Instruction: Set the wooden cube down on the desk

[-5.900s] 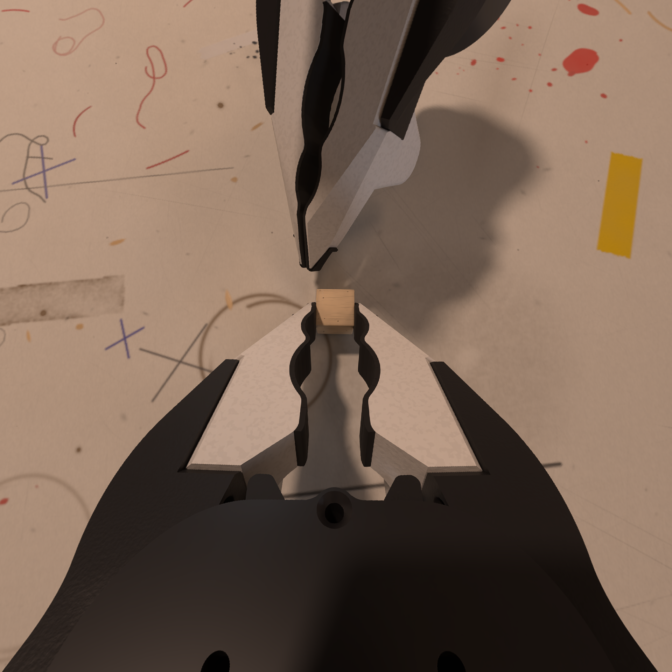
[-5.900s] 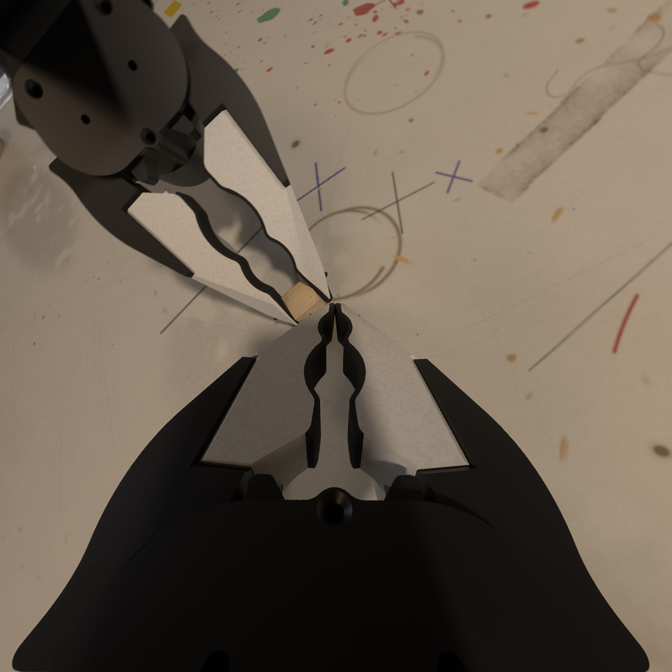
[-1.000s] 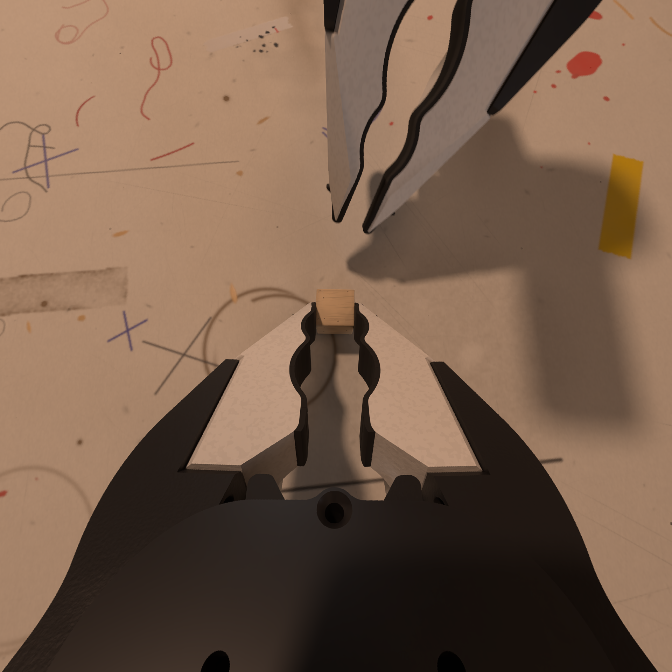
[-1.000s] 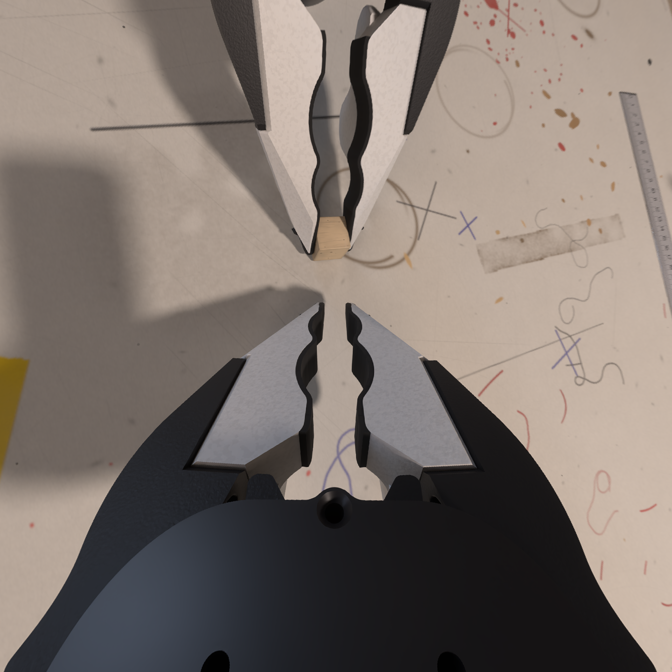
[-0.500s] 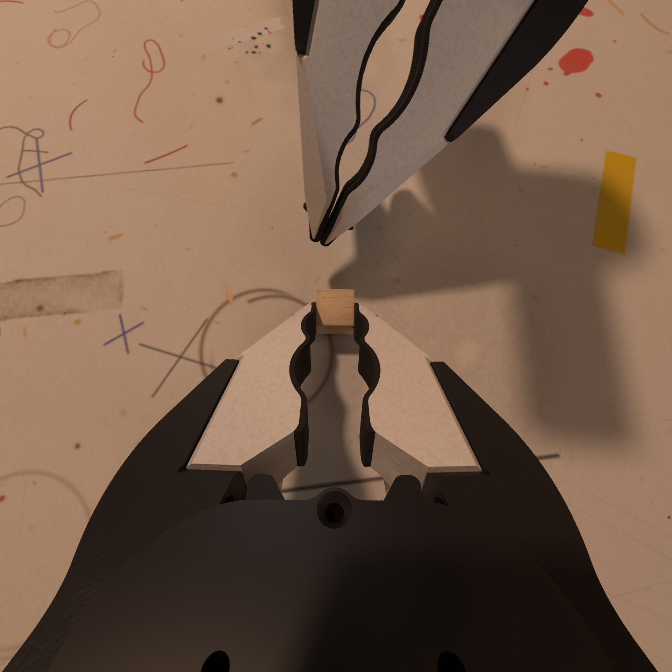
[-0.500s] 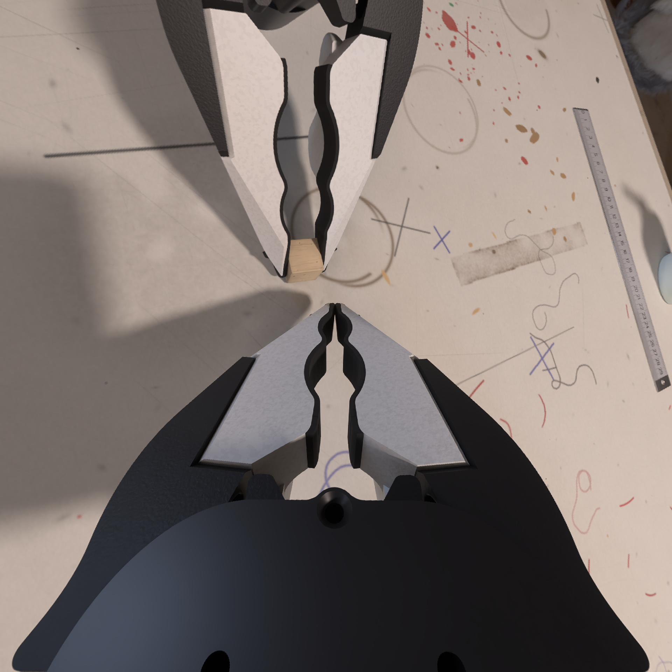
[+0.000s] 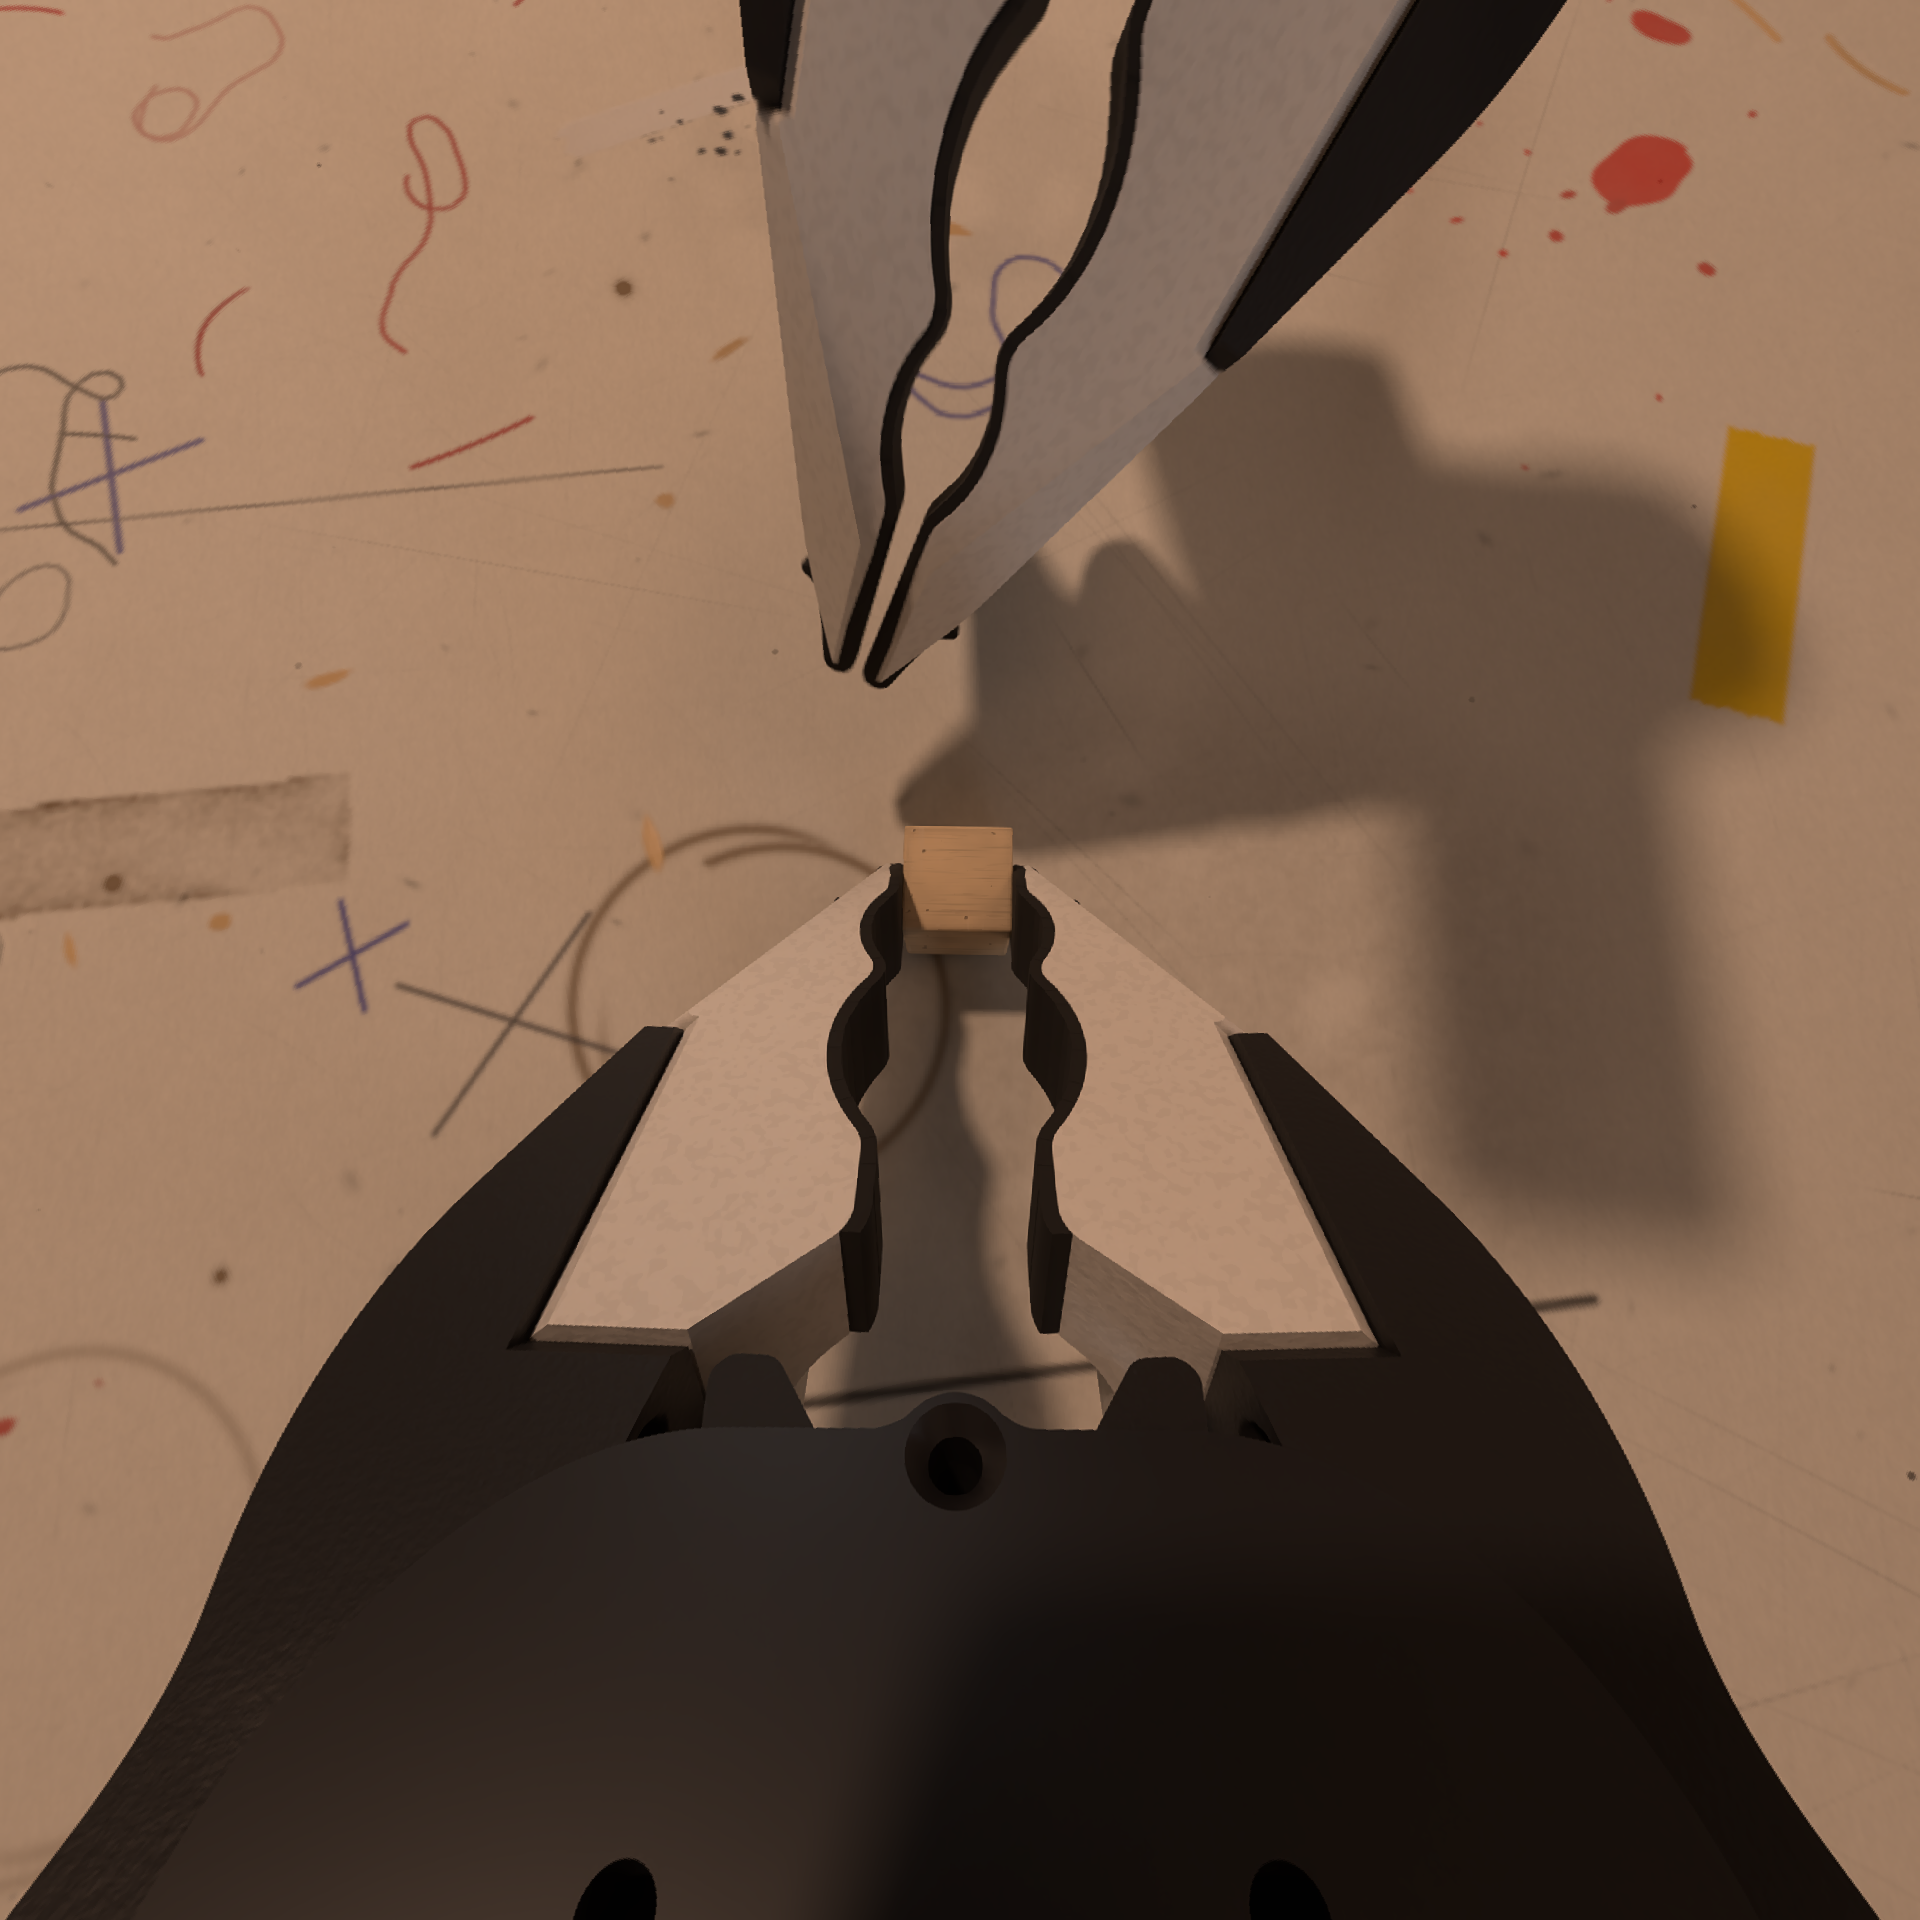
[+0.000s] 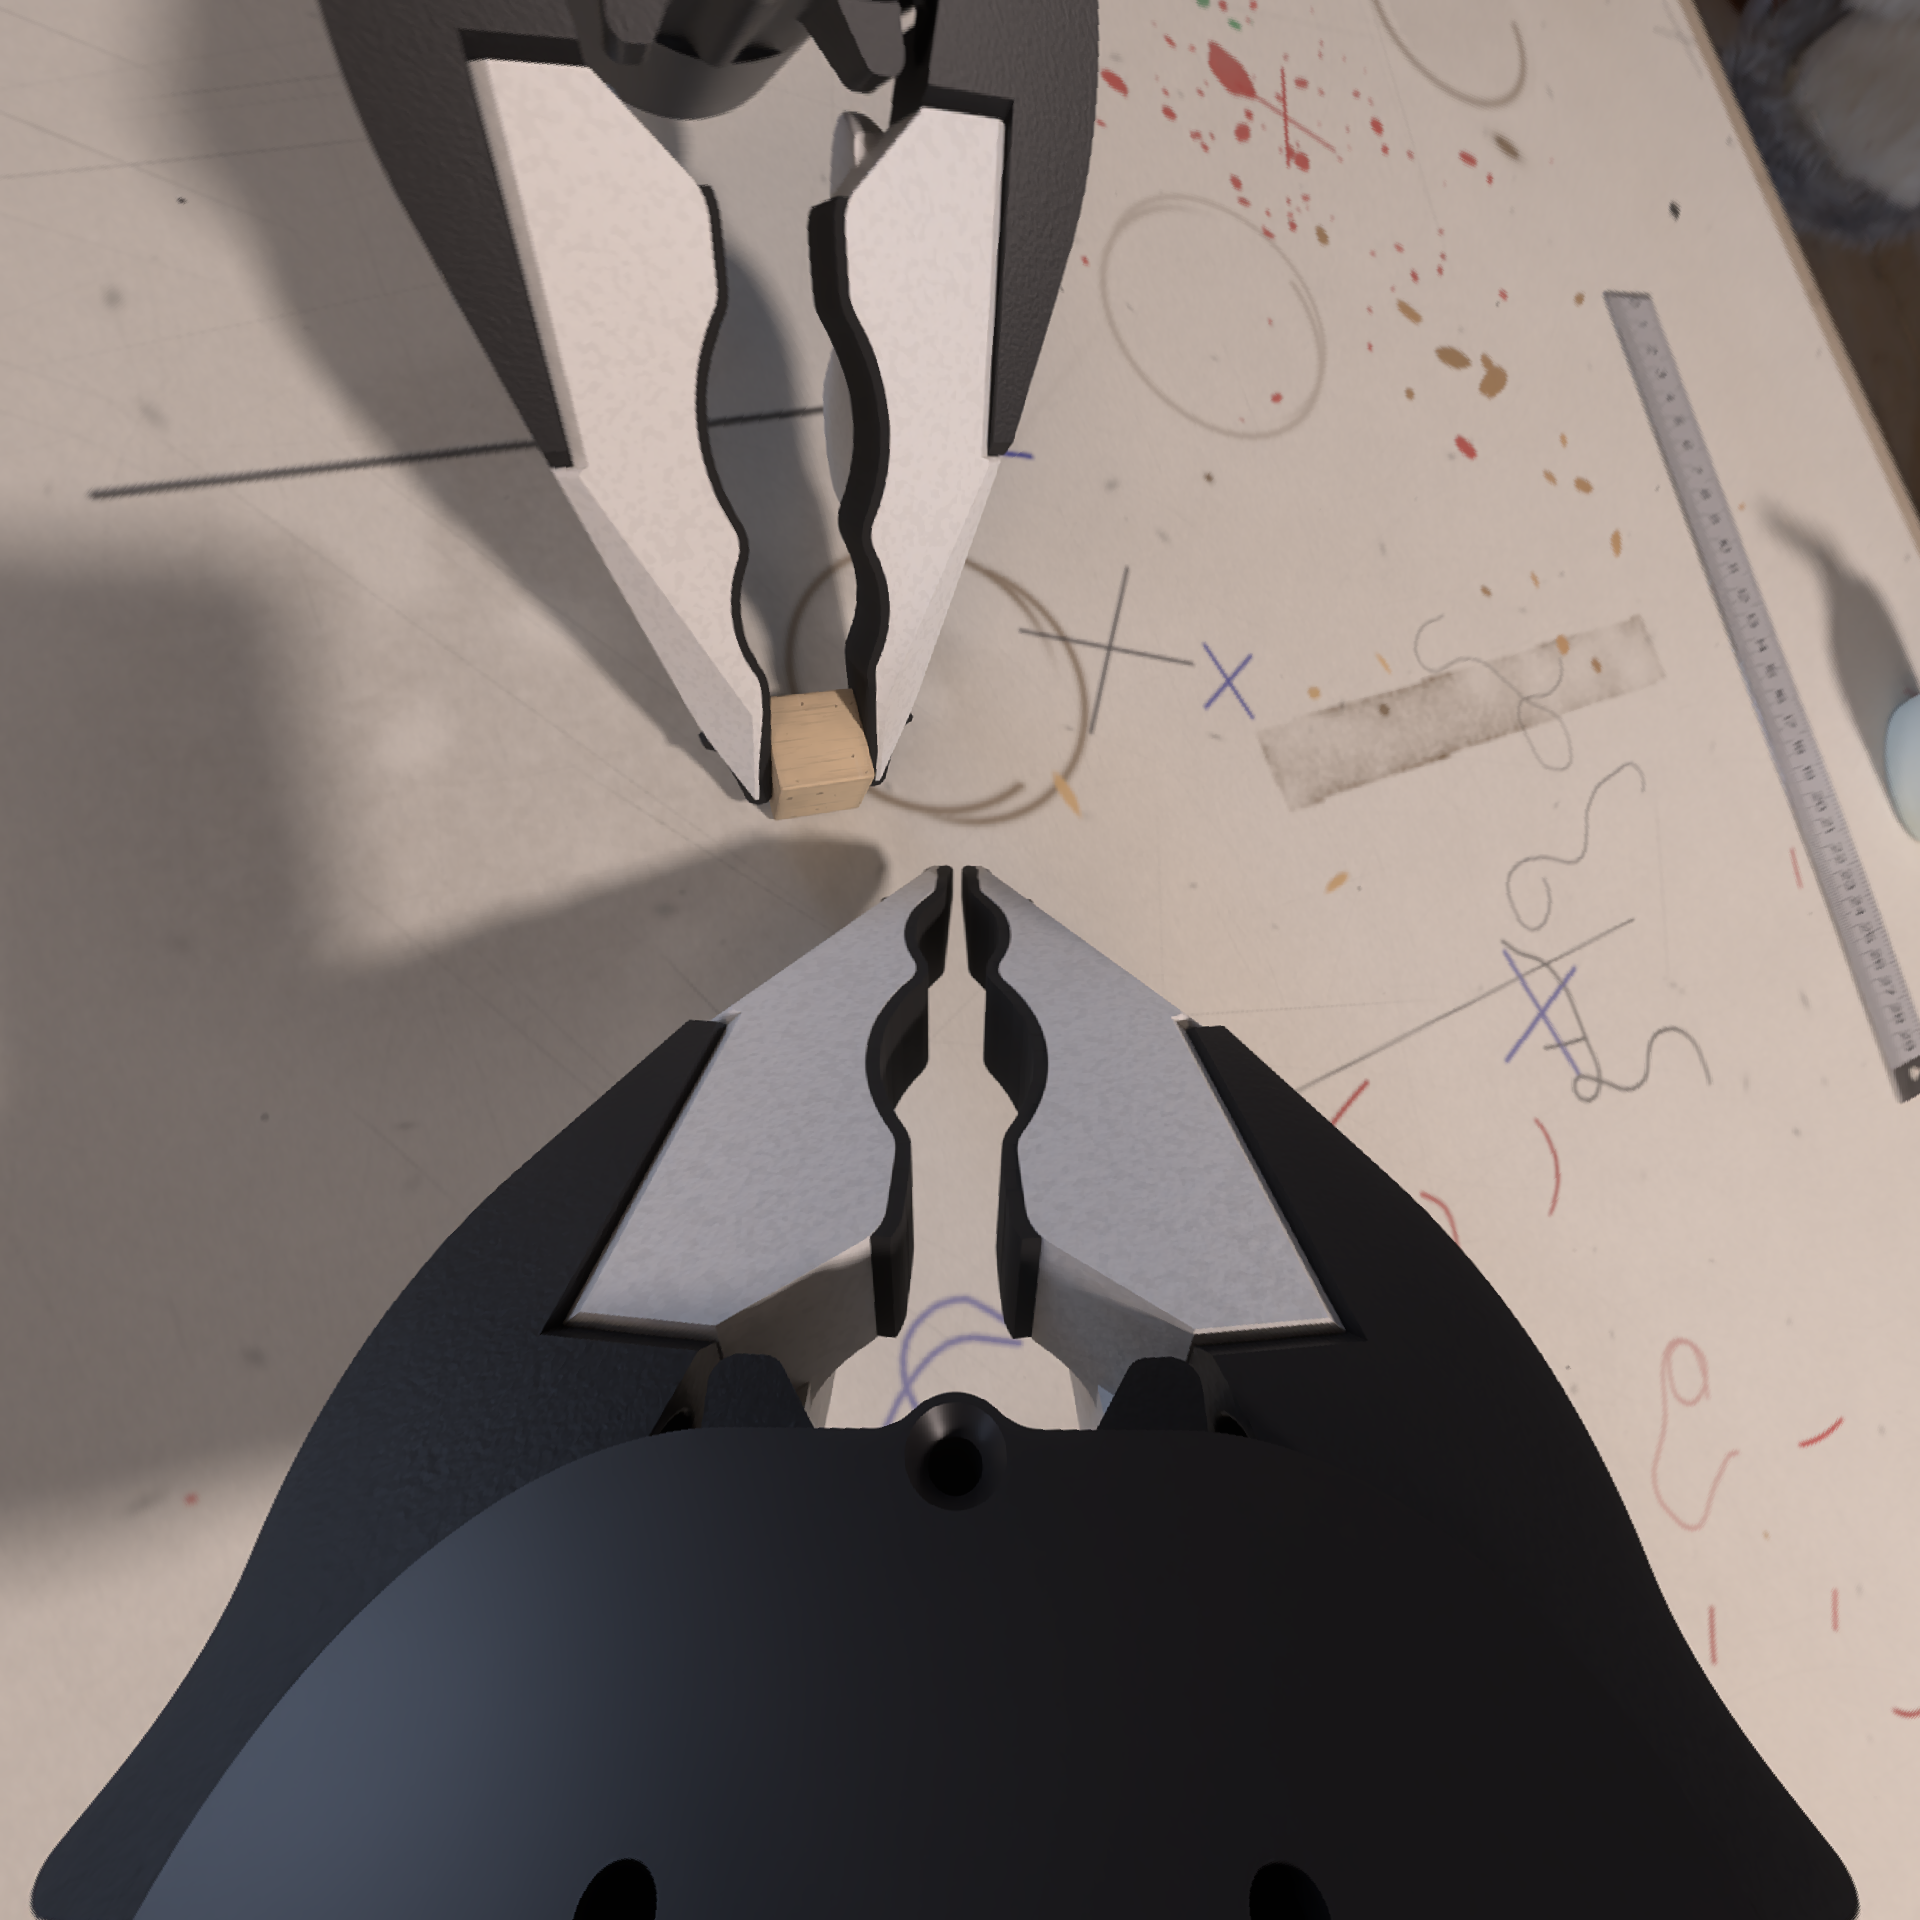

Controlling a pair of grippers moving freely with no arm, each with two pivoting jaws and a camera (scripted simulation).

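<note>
A small wooden cube [image 7: 957, 883] sits between the tips of my left gripper [image 7: 957, 883], which is shut on it close above the marked desk [image 7: 312, 727]. In the right wrist view the same cube [image 8: 818, 753] shows between the left gripper's fingertips [image 8: 732, 717], low over the desk. My right gripper [image 8: 956, 878] is shut and empty, its tips a short way in front of the cube. It also shows in the left wrist view [image 7: 862, 660], pointing down beyond the cube.
The desk carries pen scribbles, circles and paint spatter. A yellow strip [image 7: 1751, 571] lies at the right. A metal ruler [image 8: 1766, 675] lies near the desk's right edge, with a pale rounded object [image 8: 1907, 758] beside it.
My right gripper closed over the last second and has drawn back a little from the cube. My left gripper has kept hold of the cube.
</note>
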